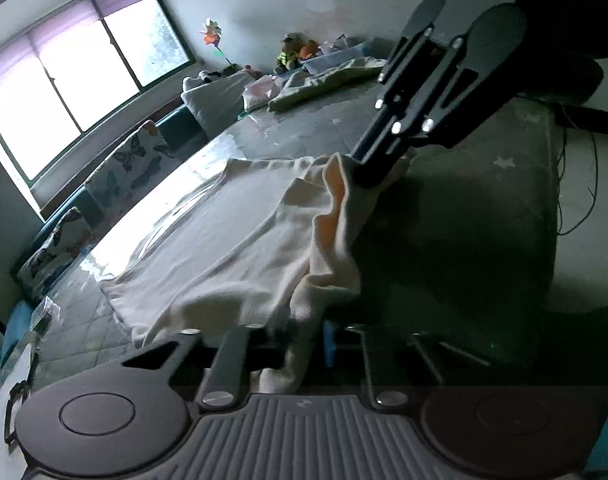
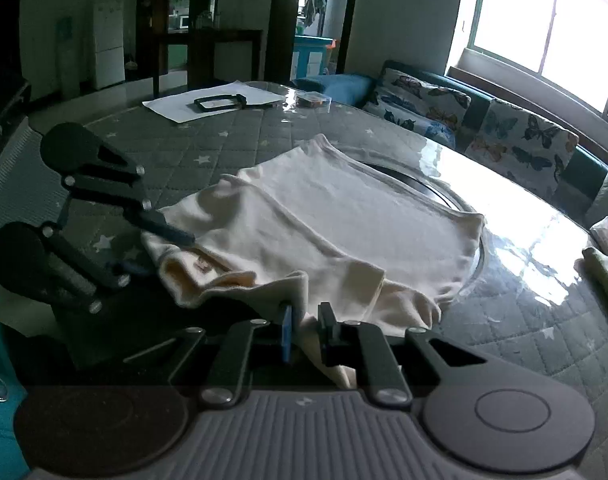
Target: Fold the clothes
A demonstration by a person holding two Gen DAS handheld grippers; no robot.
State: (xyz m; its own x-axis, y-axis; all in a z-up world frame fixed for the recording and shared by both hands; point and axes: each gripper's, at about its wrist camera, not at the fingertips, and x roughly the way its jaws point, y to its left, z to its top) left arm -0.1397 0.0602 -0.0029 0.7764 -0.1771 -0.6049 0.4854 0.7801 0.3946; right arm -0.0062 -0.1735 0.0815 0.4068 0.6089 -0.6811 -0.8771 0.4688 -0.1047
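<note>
Cream garment: soft cream-white knit garment (image 2: 344,224) lay spread across the table, its near edge bunched and lifted at two places.
Table: grey quilted cover with white stars under a glossy clear sheet (image 2: 239,140); a dark round rim showed beneath the cloth's far side.
Left tool: black two-finger left tool (image 2: 171,236) was pinched tight on a corner of the garment; in its own view (image 1: 299,344) cloth hung between the fingers.
Right tool: black right tool (image 2: 304,332), one blue pad, was closed on a fold of the same garment at the near edge; seen from the left (image 1: 368,168) its tips were buried in raised cloth.
Far end: white paper sheet (image 2: 211,100) with a black frame (image 2: 219,103) on it.
Beyond: butterfly-print cushions (image 2: 524,140) on a sofa under the window (image 2: 544,20).
</note>
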